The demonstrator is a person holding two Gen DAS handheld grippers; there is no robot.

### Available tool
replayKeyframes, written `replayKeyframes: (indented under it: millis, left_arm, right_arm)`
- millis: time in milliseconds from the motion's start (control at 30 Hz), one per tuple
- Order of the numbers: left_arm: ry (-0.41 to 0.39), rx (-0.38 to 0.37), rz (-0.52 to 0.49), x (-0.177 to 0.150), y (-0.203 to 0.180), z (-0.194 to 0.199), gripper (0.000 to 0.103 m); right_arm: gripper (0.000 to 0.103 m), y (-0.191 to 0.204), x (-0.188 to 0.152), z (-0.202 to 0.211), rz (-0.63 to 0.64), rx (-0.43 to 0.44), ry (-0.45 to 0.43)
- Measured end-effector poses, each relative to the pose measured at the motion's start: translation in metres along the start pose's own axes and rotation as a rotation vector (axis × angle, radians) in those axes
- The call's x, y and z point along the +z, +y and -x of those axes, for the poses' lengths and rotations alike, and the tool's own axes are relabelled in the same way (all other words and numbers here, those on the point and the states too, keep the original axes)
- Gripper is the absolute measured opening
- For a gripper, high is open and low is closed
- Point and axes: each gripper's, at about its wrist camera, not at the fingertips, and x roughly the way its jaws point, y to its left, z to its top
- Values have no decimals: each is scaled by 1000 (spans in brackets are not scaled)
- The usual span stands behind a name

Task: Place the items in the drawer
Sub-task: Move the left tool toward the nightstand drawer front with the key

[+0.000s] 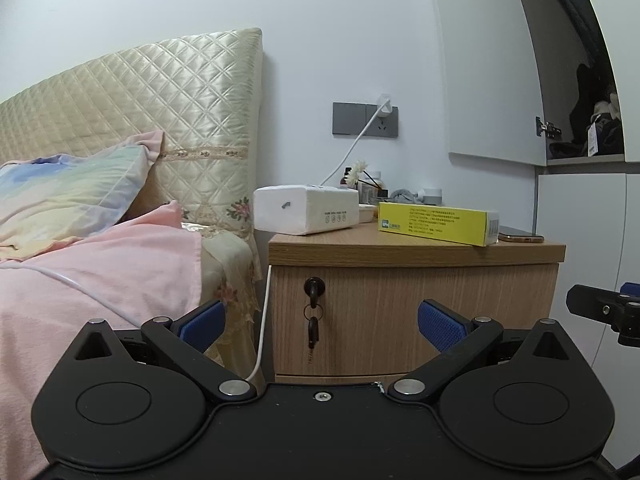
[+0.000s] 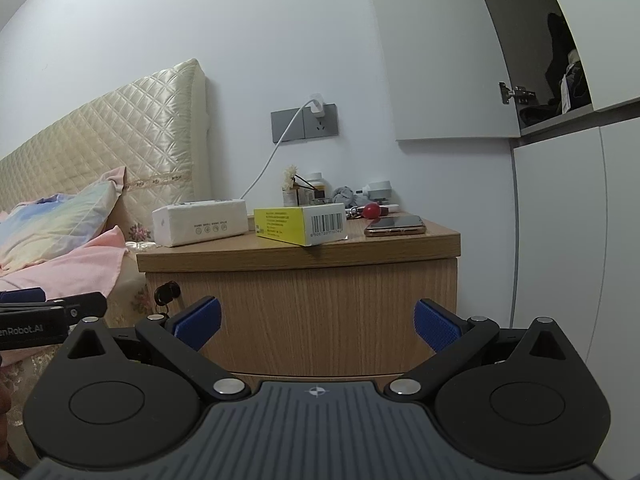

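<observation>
The bed (image 1: 100, 240) is on the left. Beside it stands the wooden desk (image 1: 416, 252), its drawer (image 1: 412, 316) closed with a key (image 1: 314, 292) in the lock. On top lie a white tissue pack (image 1: 306, 210), a yellow box (image 1: 438, 222) and a phone (image 2: 394, 225). The left hand-held gripper (image 1: 320, 324) and right hand-held gripper (image 2: 318, 322) are both spread wide and empty, below the box, facing the drawer.

My feeds: dim, even indoor light; soft shadows; sharp focus; strong fisheye bending, dark vignette corners.
</observation>
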Motion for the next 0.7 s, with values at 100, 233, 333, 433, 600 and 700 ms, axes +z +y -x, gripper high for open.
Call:
replayKeyframes:
  millis: [100, 233, 333, 433, 600, 700]
  left_arm:
    - [-3, -4, 8, 0, 2, 2, 102]
    - [-7, -10, 18, 0, 4, 4, 102]
    - [-10, -15, 26, 0, 6, 5, 102]
    - [-13, -19, 34, 0, 8, 7, 102]
    - [-29, 6, 60, -1, 13, 8, 102]
    - [-20, 10, 67, -2, 14, 8, 102]
  right_arm:
    - [103, -5, -1, 0, -37, -13, 1]
    - [103, -4, 0, -1, -39, -31, 5]
    - [103, -3, -1, 0, -26, -35, -1]
    - [103, -2, -2, -1, -23, -35, 9]
    - [103, -2, -2, 0, -6, -38, 9]
    - [103, -2, -2, 0, 2, -37, 8]
